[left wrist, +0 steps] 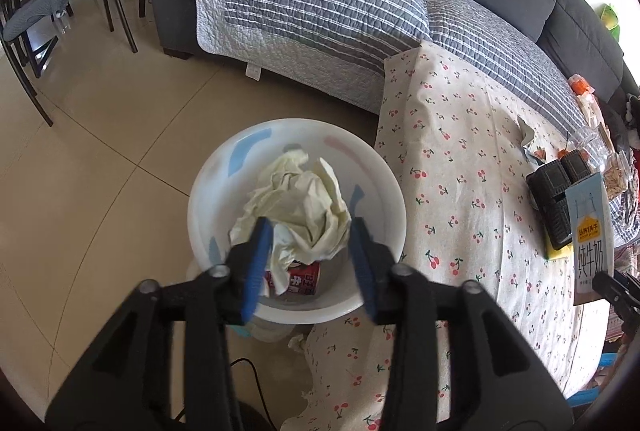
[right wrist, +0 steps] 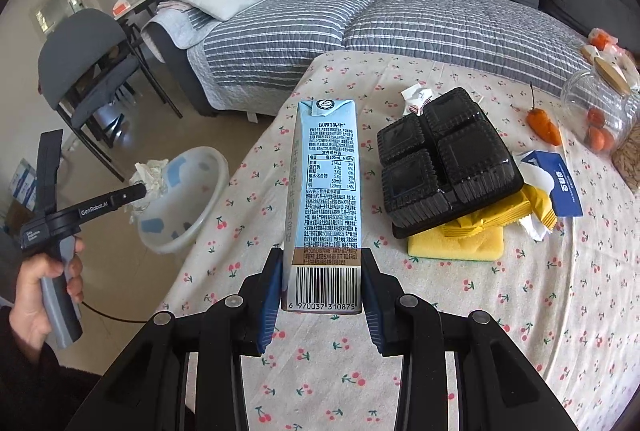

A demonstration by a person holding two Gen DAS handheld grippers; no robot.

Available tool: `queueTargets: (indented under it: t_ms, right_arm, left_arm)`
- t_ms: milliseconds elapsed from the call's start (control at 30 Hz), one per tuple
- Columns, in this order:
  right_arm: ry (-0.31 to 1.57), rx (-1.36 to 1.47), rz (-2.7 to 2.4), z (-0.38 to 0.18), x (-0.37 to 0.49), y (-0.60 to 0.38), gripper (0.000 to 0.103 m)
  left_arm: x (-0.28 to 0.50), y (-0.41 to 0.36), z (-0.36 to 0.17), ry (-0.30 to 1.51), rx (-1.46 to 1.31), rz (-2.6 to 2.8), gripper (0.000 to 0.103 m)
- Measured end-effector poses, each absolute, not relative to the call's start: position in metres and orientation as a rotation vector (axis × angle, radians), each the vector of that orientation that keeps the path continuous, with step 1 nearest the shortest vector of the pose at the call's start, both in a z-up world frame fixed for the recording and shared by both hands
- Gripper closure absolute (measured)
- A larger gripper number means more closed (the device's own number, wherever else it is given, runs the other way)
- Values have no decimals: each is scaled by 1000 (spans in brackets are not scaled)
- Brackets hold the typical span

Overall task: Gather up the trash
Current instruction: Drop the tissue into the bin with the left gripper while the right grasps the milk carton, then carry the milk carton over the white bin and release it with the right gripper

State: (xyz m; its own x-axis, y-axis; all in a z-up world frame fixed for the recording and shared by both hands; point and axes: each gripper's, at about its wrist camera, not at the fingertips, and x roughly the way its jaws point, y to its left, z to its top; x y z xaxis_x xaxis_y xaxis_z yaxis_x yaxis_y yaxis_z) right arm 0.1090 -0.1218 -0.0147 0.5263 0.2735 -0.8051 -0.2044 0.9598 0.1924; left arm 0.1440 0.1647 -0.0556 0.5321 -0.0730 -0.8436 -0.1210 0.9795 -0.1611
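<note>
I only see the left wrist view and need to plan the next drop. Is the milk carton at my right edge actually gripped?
Observer: Yes. The right tongs are shut on the milk carton, at its barcode end.
Operator: What is the yellow under the black tray?
Observer: A yellow sponge lies under the black tray.
Operator: Is anything hidden behind the carton?
Observer: A blue-and-white packet lies on the tablecloth, right of the tray.

Black hand-held gripper (right wrist: pixel 322 291), blue pads (right wrist: pixel 269 301)

I count one milk carton (right wrist: pixel 326 187), one white basin (left wrist: pixel 224 167), one black tray (right wrist: pixel 444 159) — two grippers.
</note>
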Motion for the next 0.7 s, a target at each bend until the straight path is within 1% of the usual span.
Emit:
queueTargets:
  t_ms: [33, 67, 133, 267, 367, 700]
  right_arm:
    - [973, 79, 285, -13, 107, -123, 66]
    - [970, 79, 283, -12, 105, -124, 66]
    - [970, 77, 279, -11, 103, -126, 66]
    - [977, 68, 275, -13, 104, -124, 66]
    - [983, 69, 288, -14, 105, -117, 66]
    - [996, 49, 344, -21, 120, -76, 66]
  left_arm:
    - [143, 165, -55, 1015, -210, 43, 27]
    - [141, 165, -53, 1008, -213, 65, 21]
    - [137, 165, -50, 1009, -222, 71, 20]
    - [126, 164, -47, 1021, -200, 114, 7]
    - [118, 163, -43, 1023, -162, 156, 4]
    - [95, 172, -28, 991, -97, 162, 3]
